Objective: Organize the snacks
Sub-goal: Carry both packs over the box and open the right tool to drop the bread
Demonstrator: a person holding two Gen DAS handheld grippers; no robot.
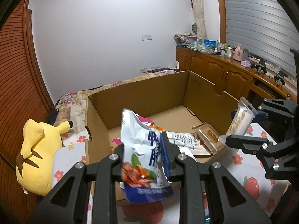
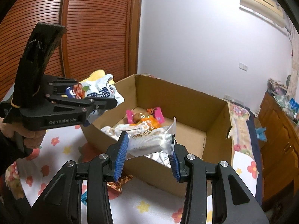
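The left claw pinches a crumpled white-and-blue snack bag at the frame's lower centre, above the cardboard box near edge, while the right claw clamps a clear-wrapped pastry packet crosswise over the box's front wall.

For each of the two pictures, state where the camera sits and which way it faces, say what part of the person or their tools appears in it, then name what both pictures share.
Left wrist view: sits on the left gripper, looking forward and down over its fingers, shut on a white-and-blue snack bag, into the cardboard box; the right gripper shows at right.
Right wrist view: sits on the right gripper, shut on a clear-wrapped snack, facing the box from its other side; the left gripper and the hand holding it show at left.
Shared: box, both grippers, both held snacks, flowered bedsheet.
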